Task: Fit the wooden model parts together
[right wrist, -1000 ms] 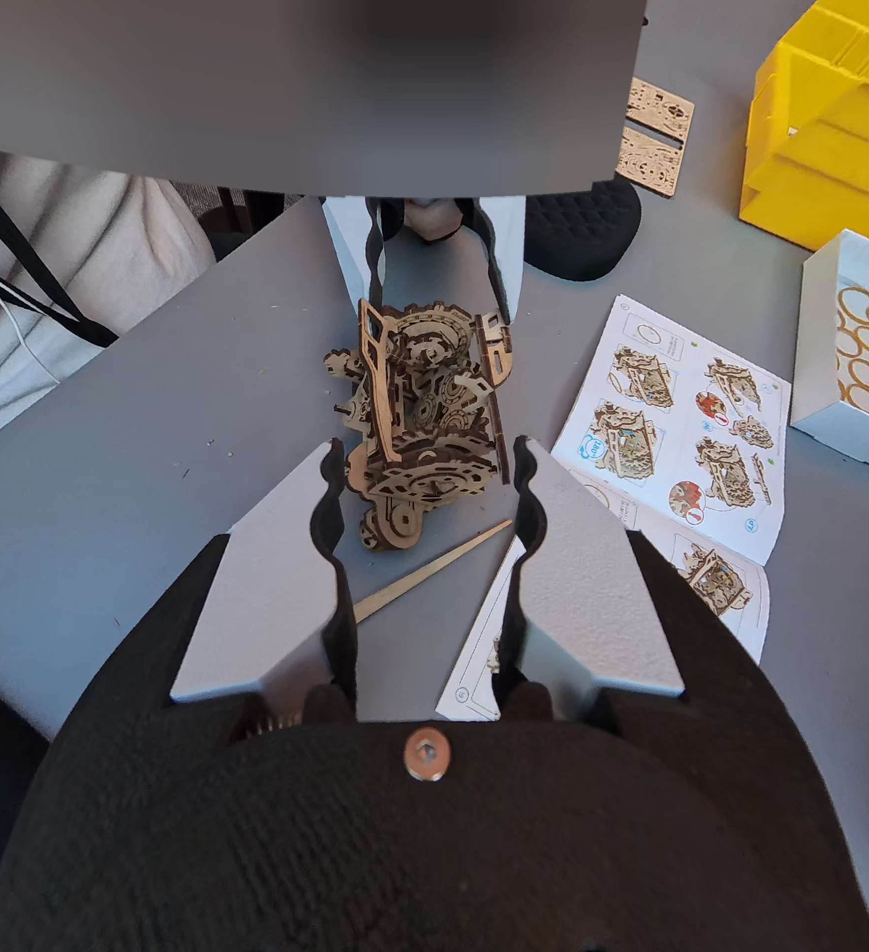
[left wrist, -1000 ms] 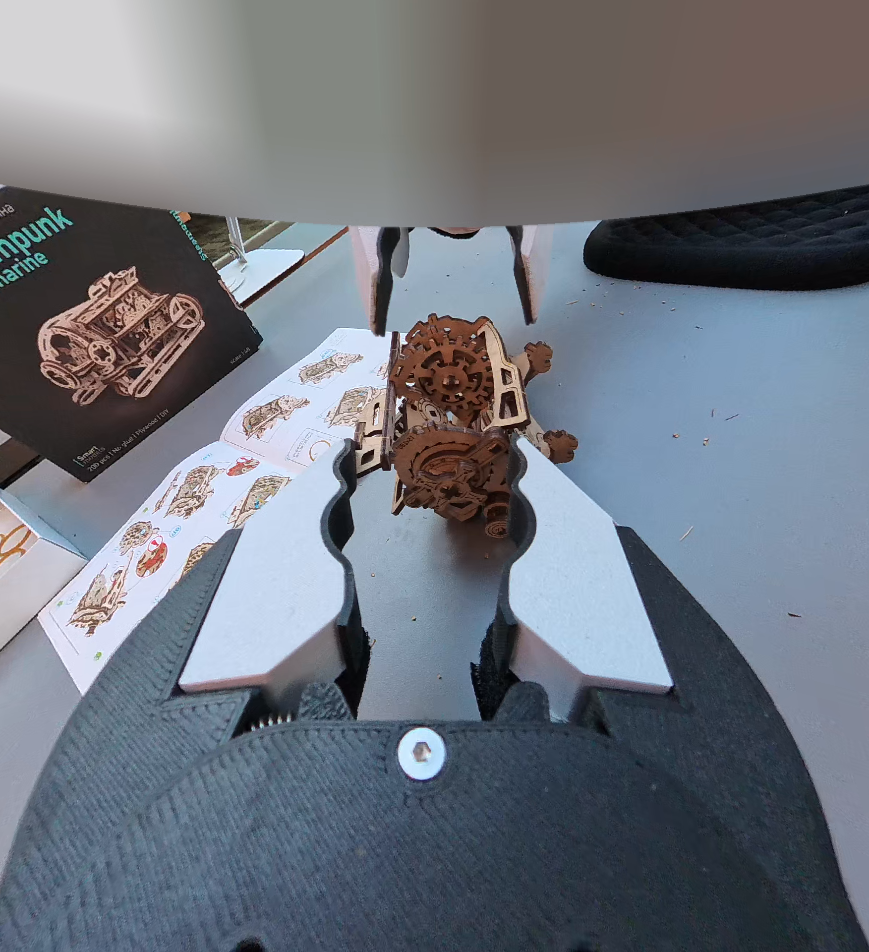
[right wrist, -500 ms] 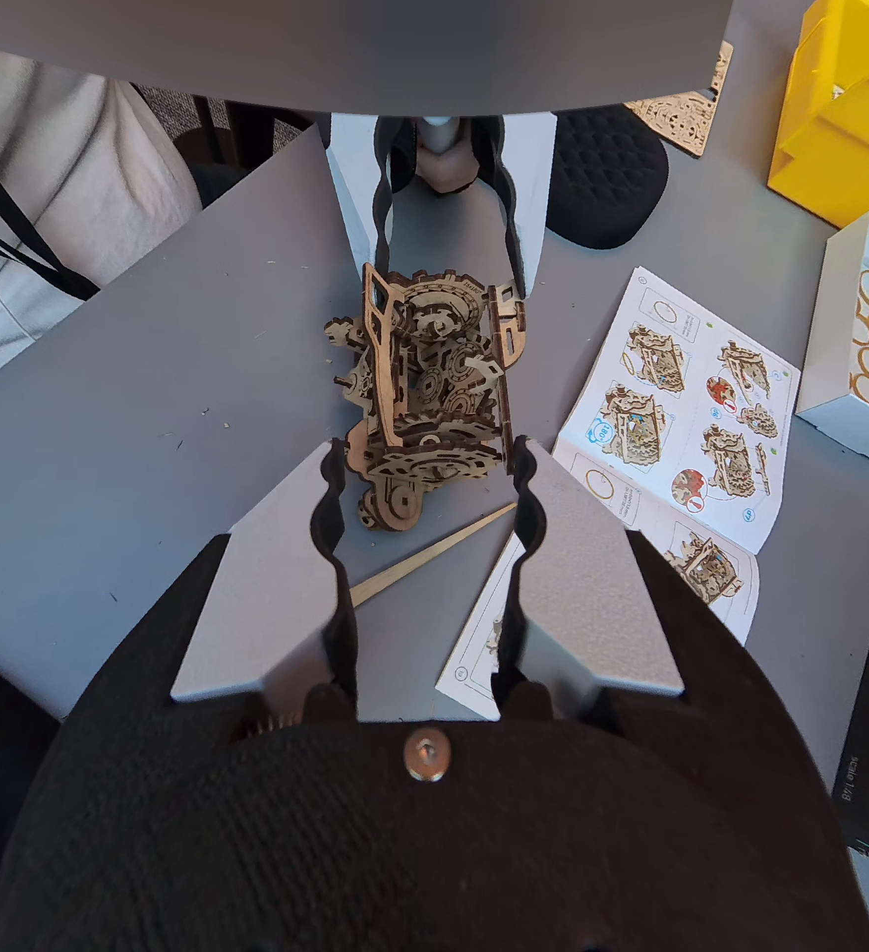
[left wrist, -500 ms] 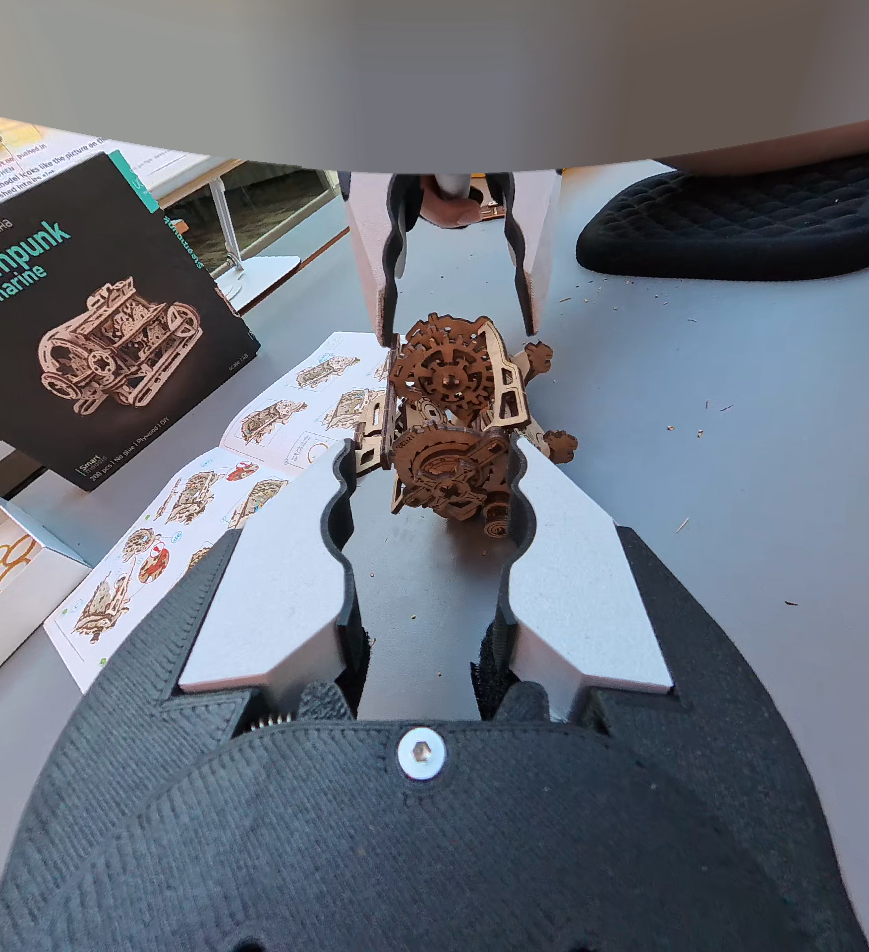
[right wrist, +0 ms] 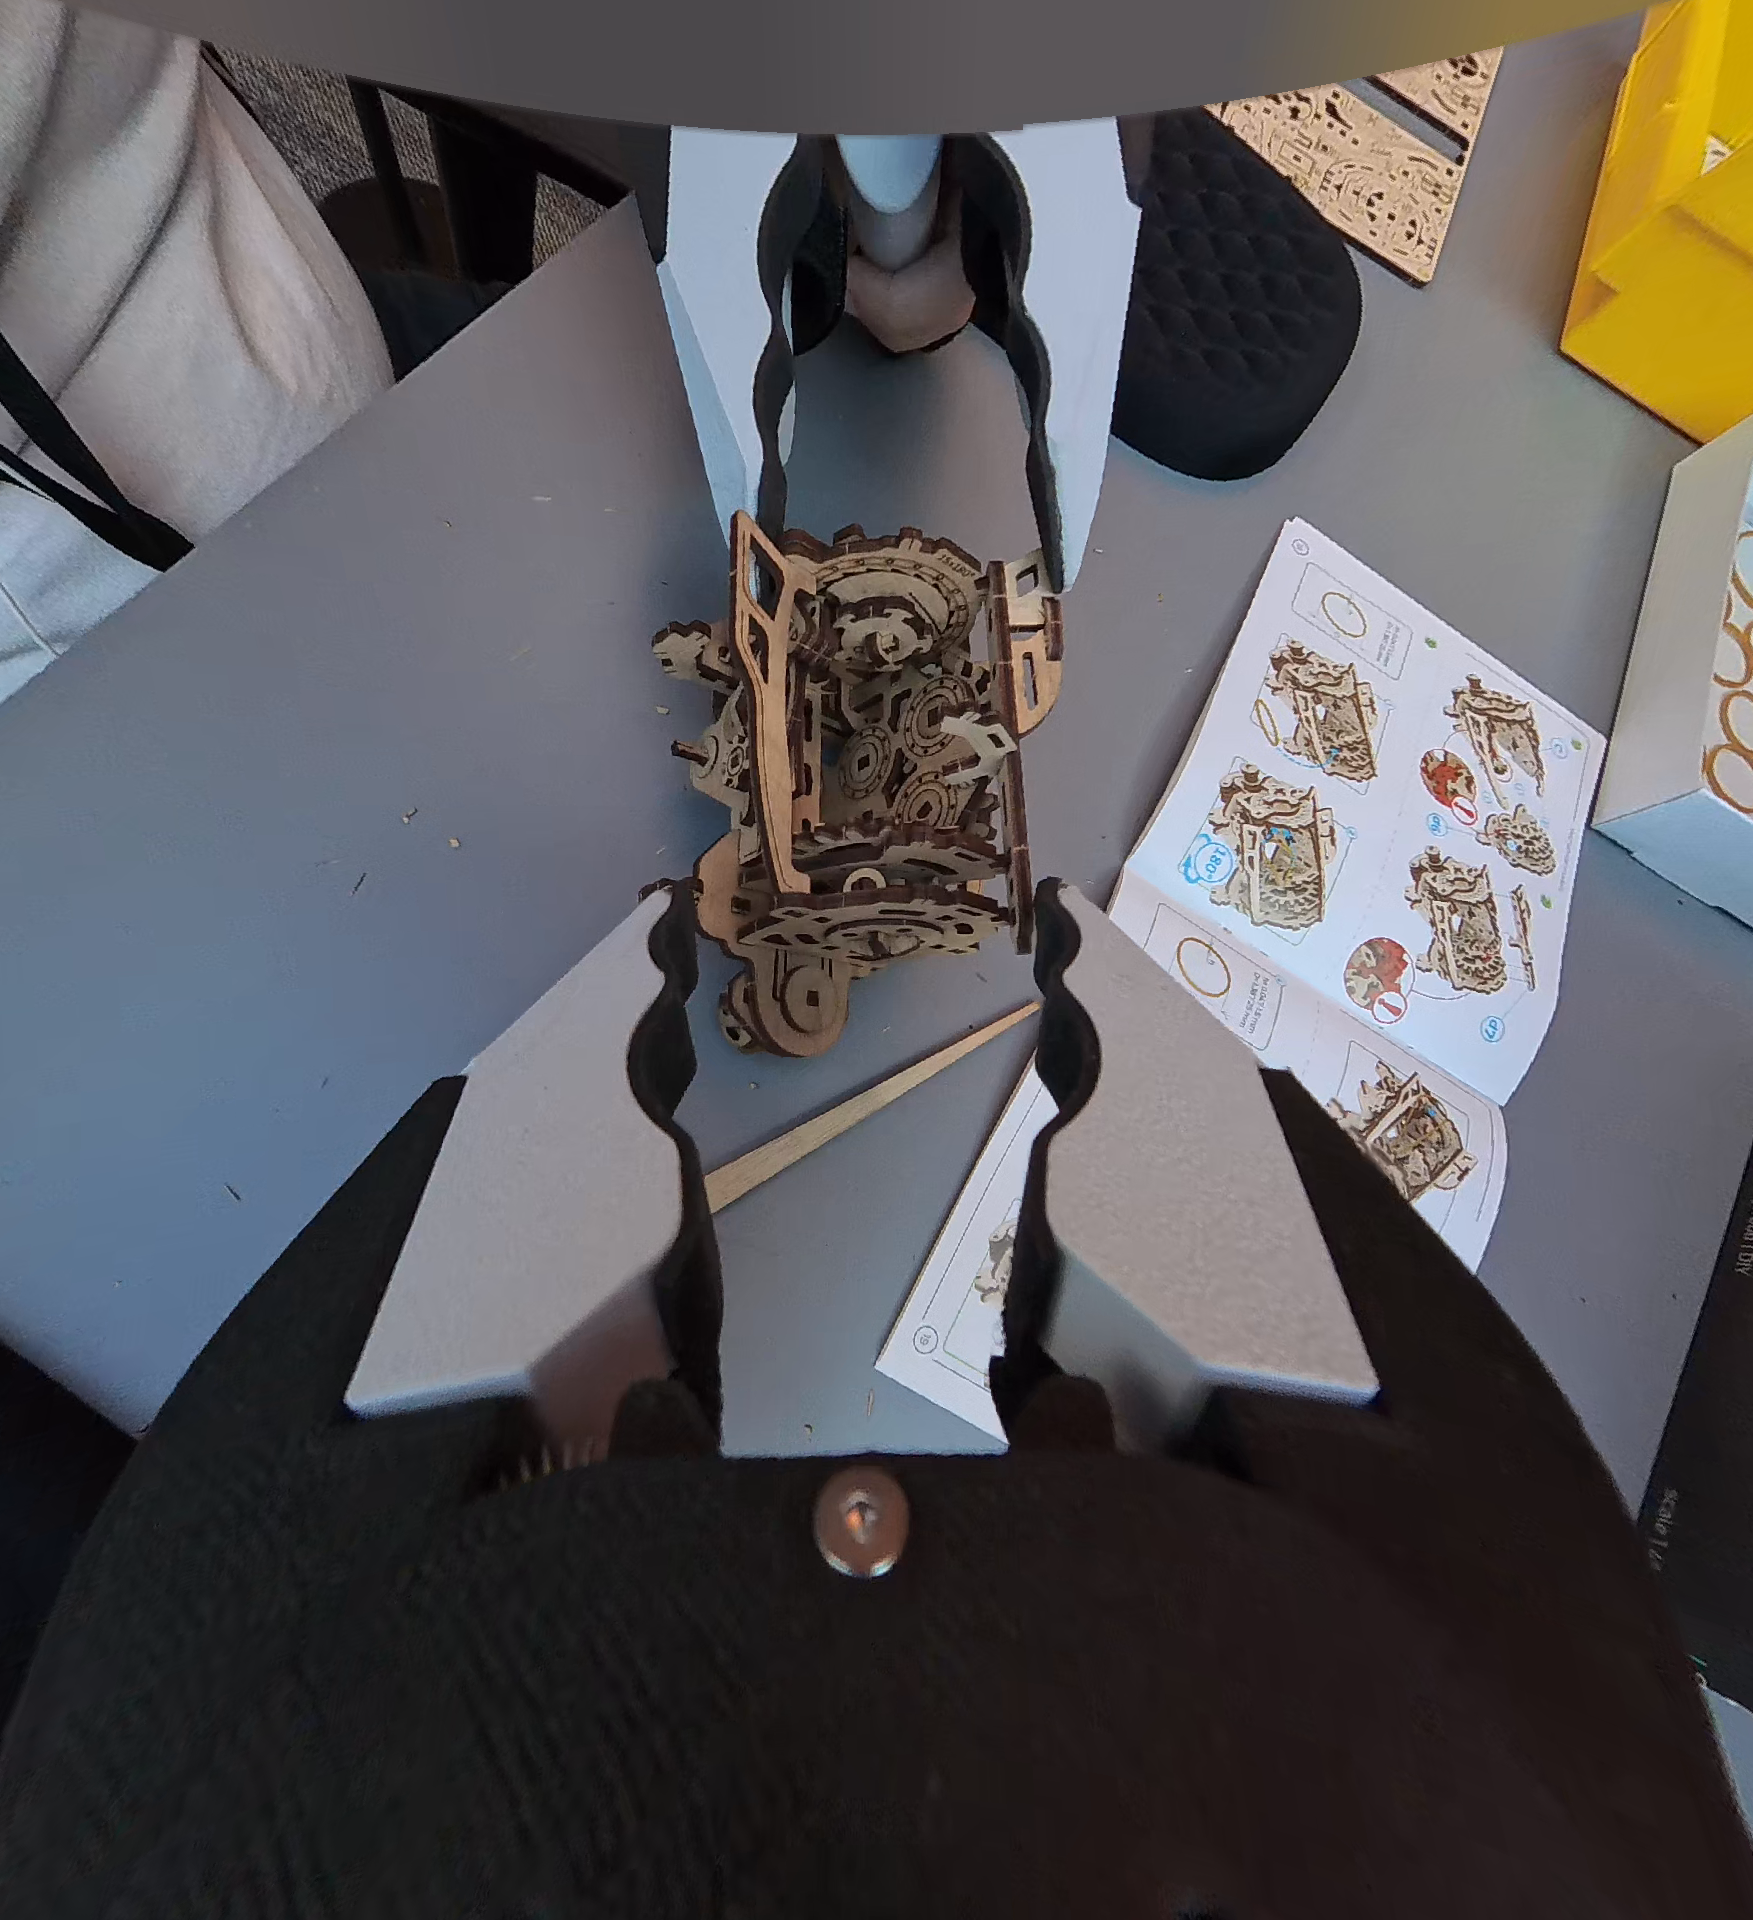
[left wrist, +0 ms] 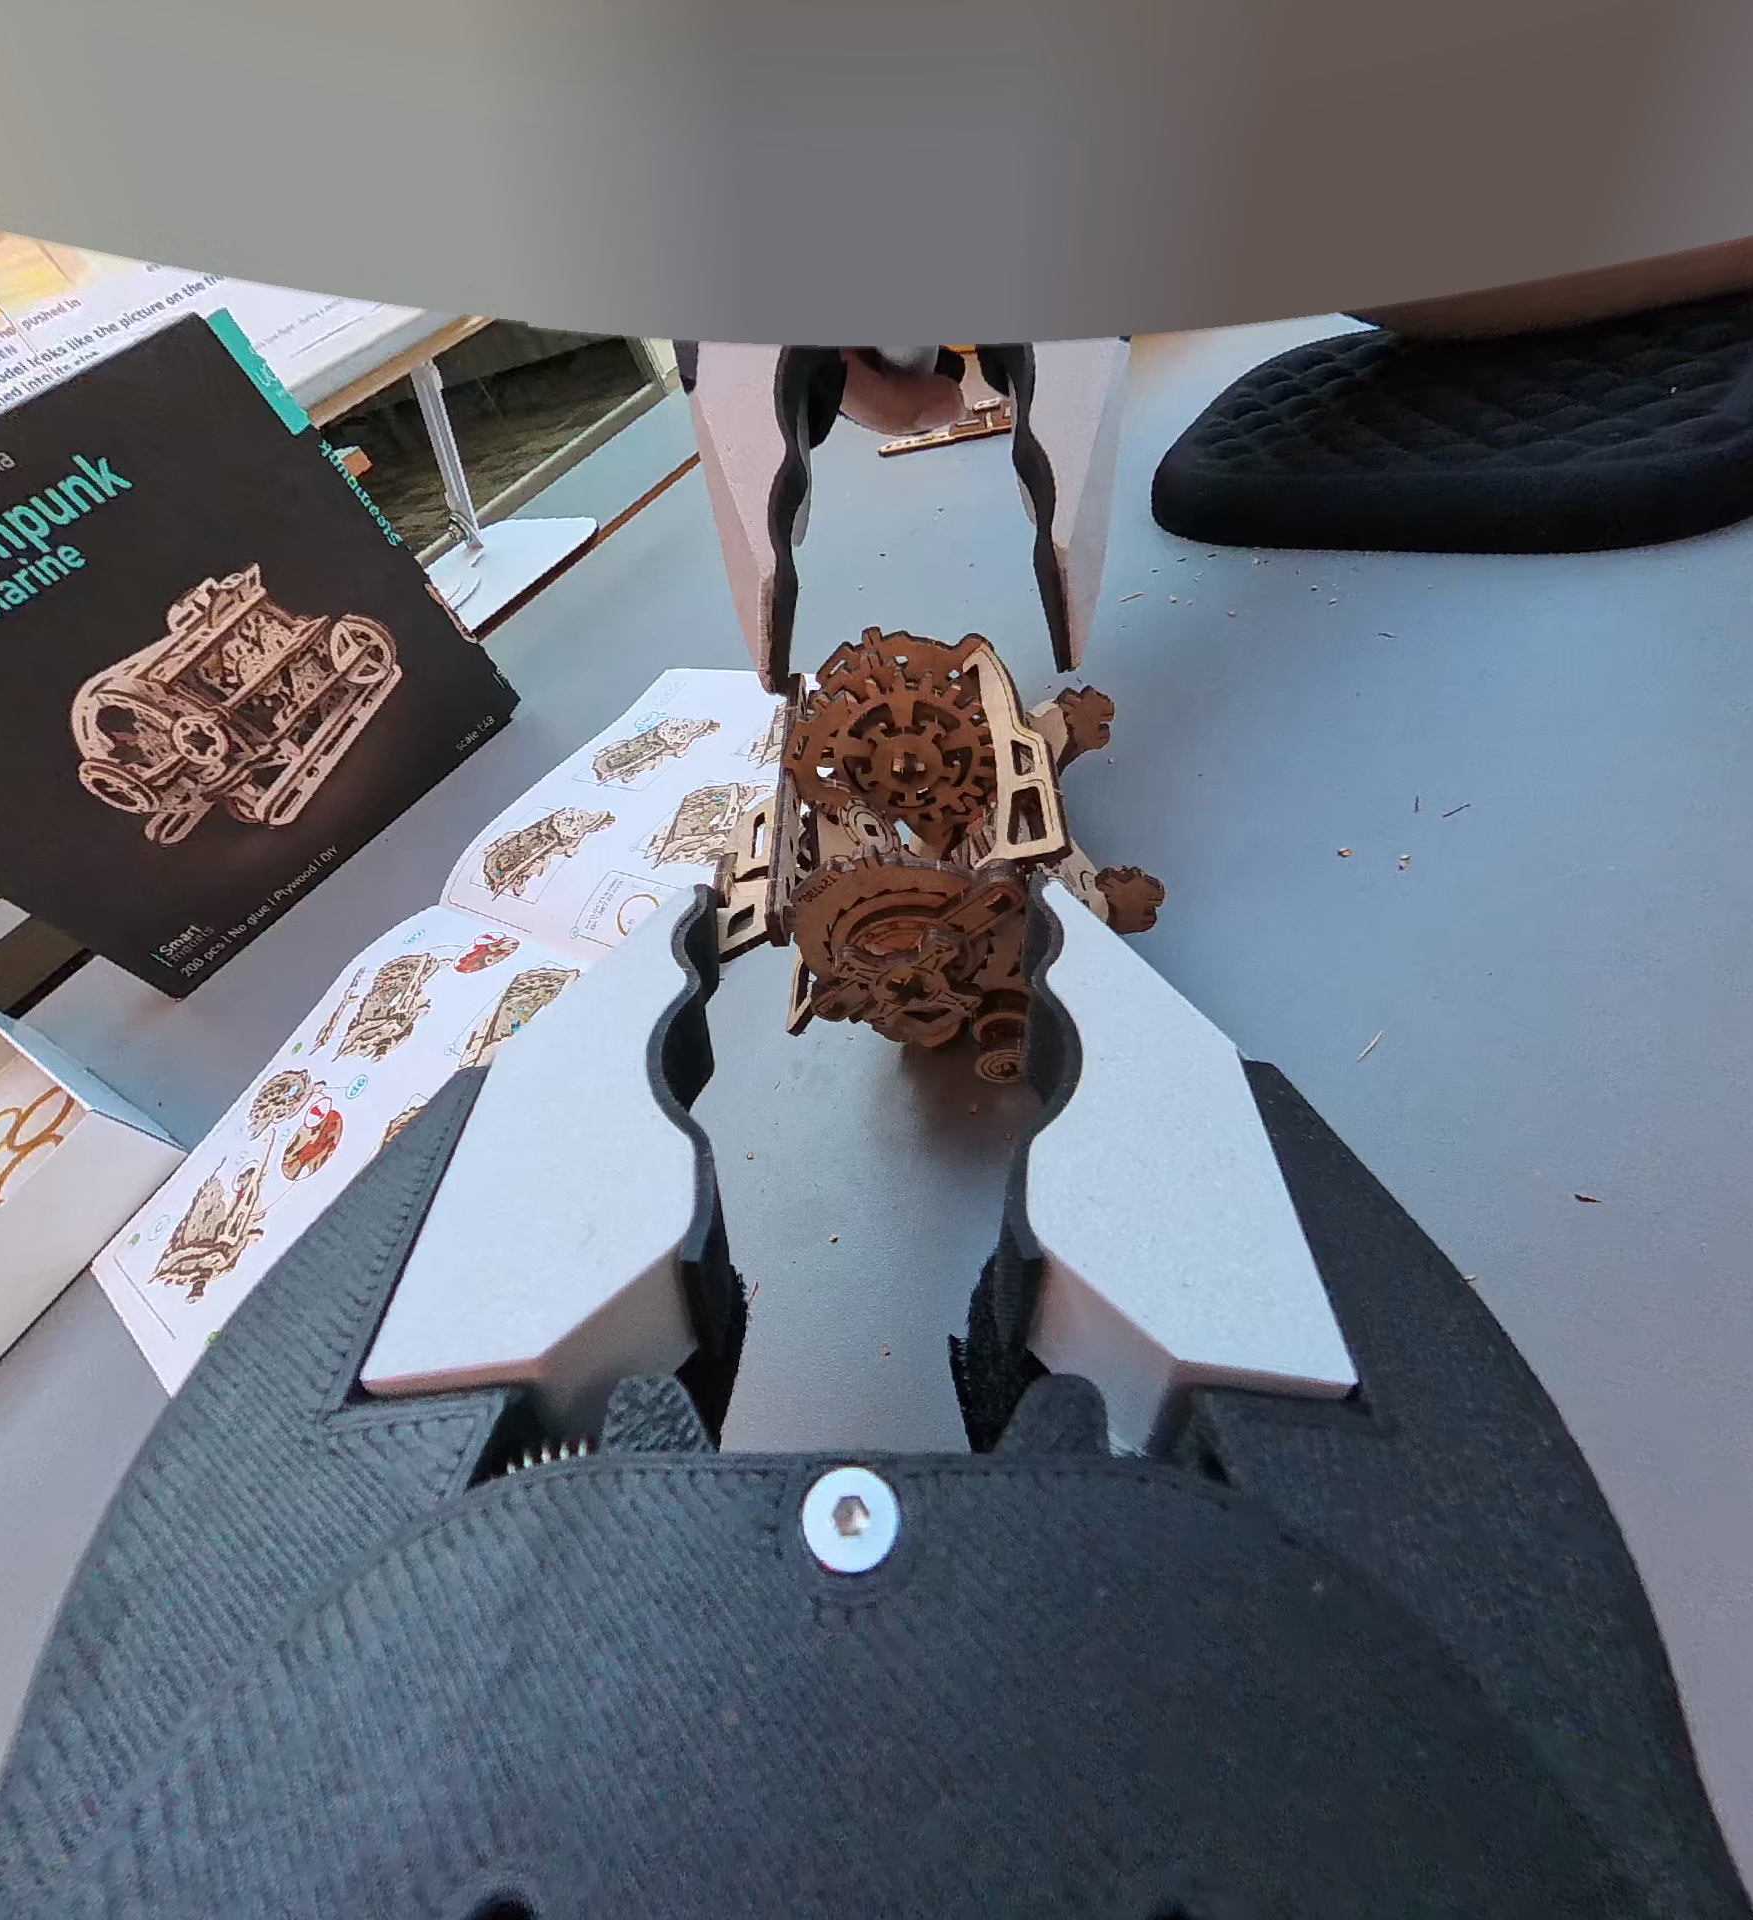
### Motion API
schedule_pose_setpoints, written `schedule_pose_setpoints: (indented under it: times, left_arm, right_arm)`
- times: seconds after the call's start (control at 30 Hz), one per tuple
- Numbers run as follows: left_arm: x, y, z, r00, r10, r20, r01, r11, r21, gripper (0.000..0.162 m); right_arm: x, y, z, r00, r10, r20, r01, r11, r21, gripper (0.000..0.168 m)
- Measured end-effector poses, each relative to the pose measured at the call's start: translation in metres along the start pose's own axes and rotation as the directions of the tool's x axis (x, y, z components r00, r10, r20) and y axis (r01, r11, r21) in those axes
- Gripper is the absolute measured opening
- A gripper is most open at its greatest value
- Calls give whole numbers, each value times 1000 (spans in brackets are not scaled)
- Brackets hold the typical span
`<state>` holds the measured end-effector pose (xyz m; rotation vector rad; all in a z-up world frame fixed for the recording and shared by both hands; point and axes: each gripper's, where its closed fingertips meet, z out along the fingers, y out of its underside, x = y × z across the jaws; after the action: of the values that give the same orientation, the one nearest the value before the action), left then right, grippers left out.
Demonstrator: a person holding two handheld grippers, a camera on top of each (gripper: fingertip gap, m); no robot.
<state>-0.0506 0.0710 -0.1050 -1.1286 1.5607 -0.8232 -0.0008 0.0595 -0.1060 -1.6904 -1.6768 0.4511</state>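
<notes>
A partly built wooden gear model [left wrist: 913, 852] stands on the grey table [left wrist: 1474, 935], and it also shows in the right wrist view [right wrist: 872, 769]. My left gripper [left wrist: 872, 914] is open, with its tips on either side of the model's near end. My right gripper [right wrist: 859, 904] is open in the same way at the opposite end. Each gripper shows in the other's view, the right gripper [left wrist: 919, 665] and the left gripper [right wrist: 903, 551], with its tips at the model's far end. Neither holds the model. A thin wooden stick [right wrist: 851, 1117] lies beside the model.
An open instruction booklet [right wrist: 1371, 831] lies beside the model. A black kit box [left wrist: 155, 644] stands behind it. A white box [right wrist: 1745, 665], a yellow bin [right wrist: 1713, 208], wooden part sheets [right wrist: 1371, 156] and a black pad [left wrist: 1495, 426] sit around. A person sits at the table edge [right wrist: 72, 312]. My right tips are roughly 7 cm from the thin wooden stick [right wrist: 851, 1117].
Both grippers have moved in toward the model from opposite ends, so the tips now flank it. The model has not moved. Both stay open.
</notes>
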Motion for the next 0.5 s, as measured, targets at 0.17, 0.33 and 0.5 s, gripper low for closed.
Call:
schedule_pose_setpoints:
  times: [0.17, 0.33, 0.5]
  left_arm:
    - [0, 1, -1, 1000, -1, -7, 1, 1000, 1, 57]
    - [0, 1, -2, 1000, 8, -15, -8, 1000, -2, 57]
    - [0, 1, -1, 999, 12, -30, -12, 1000, -4, 57]
  right_arm:
    - [12, -13, -11, 992, 126, 19, -128, 980, 152, 56]
    - [42, -16, -22, 875, 455, 167, -484, 807, 338, 31]
    - [40, -13, -23, 780, 533, 329, -623, 708, 332, 18]
